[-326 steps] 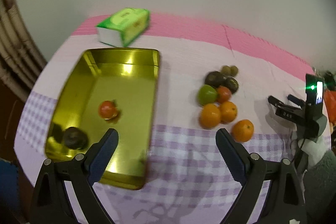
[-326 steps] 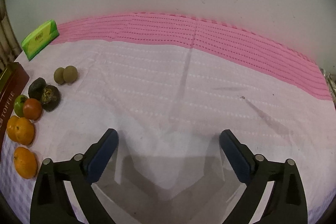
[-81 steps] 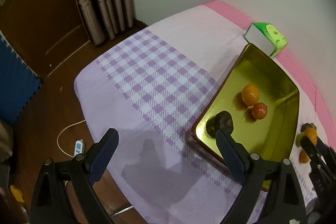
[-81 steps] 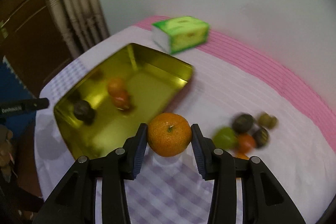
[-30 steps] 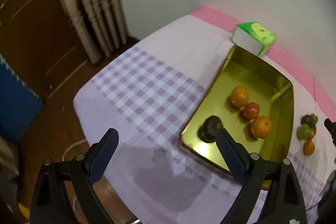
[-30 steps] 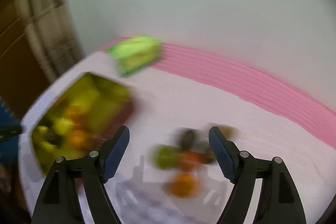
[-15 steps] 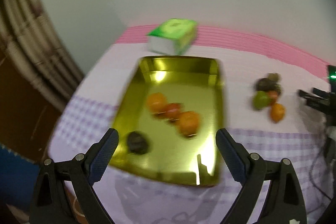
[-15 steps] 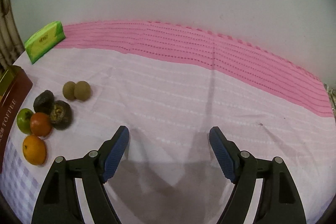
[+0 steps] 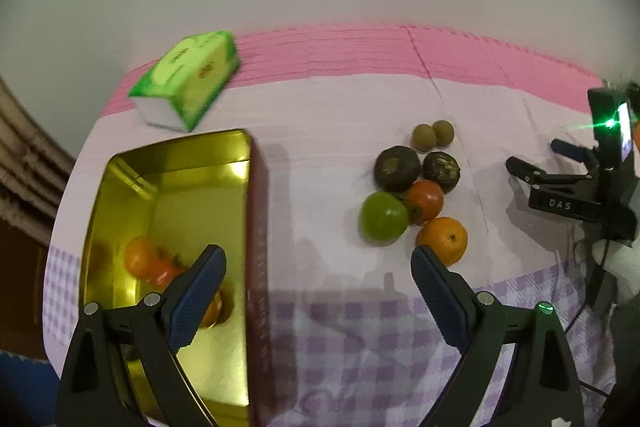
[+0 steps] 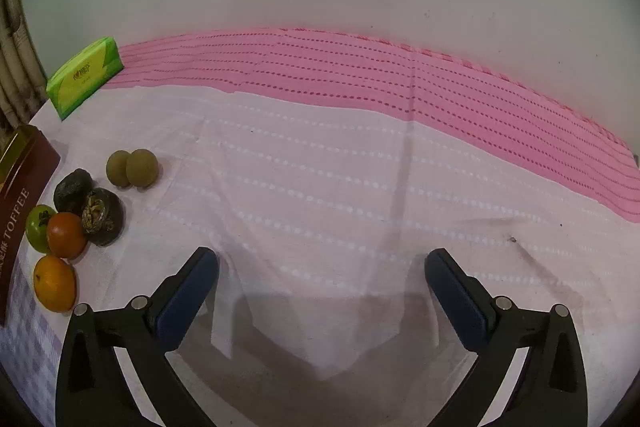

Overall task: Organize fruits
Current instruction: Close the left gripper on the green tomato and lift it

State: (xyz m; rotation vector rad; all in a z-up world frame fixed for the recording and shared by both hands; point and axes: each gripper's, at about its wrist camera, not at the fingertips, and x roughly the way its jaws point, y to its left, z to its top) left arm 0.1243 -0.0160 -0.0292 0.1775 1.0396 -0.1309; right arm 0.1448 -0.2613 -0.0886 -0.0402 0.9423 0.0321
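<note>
A gold tin (image 9: 120, 179) lies at the left and holds an orange (image 9: 138, 259), a red fruit (image 9: 164, 273) and another orange partly hidden by my left finger. On the cloth to its right lie an orange (image 9: 442, 239), a green fruit (image 9: 383, 215), a red fruit (image 9: 425, 201), two dark fruits (image 9: 397, 163) and two small brown ones (image 9: 432, 135). My left gripper (image 9: 318, 285) is open and empty above the tin's right wall. My right gripper (image 10: 321, 283) is open and empty over bare cloth, the same fruits (image 10: 66, 235) at its left.
A green tissue pack (image 9: 188, 79) lies behind the tin near the pink stripe and the wall. The other gripper (image 9: 560, 187) shows at the right edge of the left wrist view. The tin's brown side (image 10: 20, 195) is at the right wrist view's left edge.
The left gripper has swung right, so the loose fruits now sit between its fingers' line. The right gripper, which let an orange go in the tin earlier, has barely moved and stays open.
</note>
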